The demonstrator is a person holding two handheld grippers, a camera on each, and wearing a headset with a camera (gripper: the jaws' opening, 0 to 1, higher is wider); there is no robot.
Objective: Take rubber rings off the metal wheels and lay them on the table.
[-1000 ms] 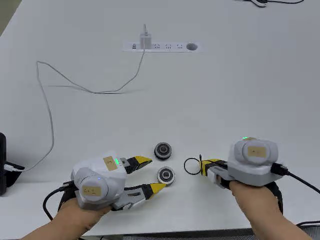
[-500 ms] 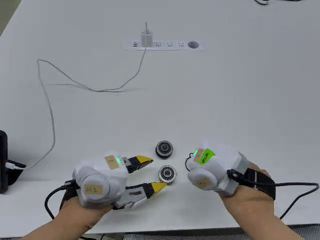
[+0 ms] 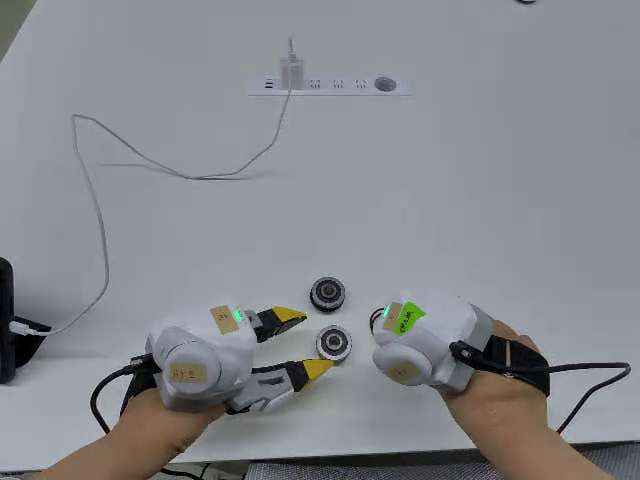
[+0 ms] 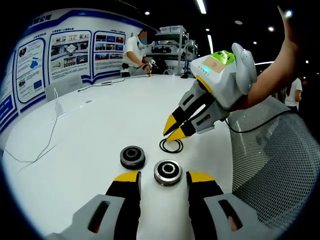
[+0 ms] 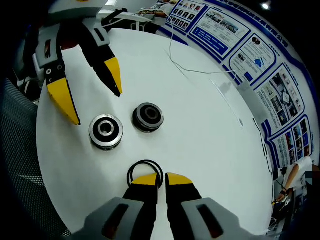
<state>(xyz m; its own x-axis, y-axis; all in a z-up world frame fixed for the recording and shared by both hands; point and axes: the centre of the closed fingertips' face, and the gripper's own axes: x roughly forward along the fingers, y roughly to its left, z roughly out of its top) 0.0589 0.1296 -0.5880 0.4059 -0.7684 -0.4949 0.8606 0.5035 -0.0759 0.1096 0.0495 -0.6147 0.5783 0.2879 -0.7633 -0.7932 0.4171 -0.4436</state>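
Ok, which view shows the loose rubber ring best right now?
The right gripper view: the rubber ring shows nearly whole, the right gripper pinching its near edge. The left gripper view shows it smaller, under those tips. In the head view the gripper covers it.

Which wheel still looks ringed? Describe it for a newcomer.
On the white table, two small wheels lie by the left gripper. Take the far wheel, outside its jaws: dark rim, where the near wheel shows bare silver.
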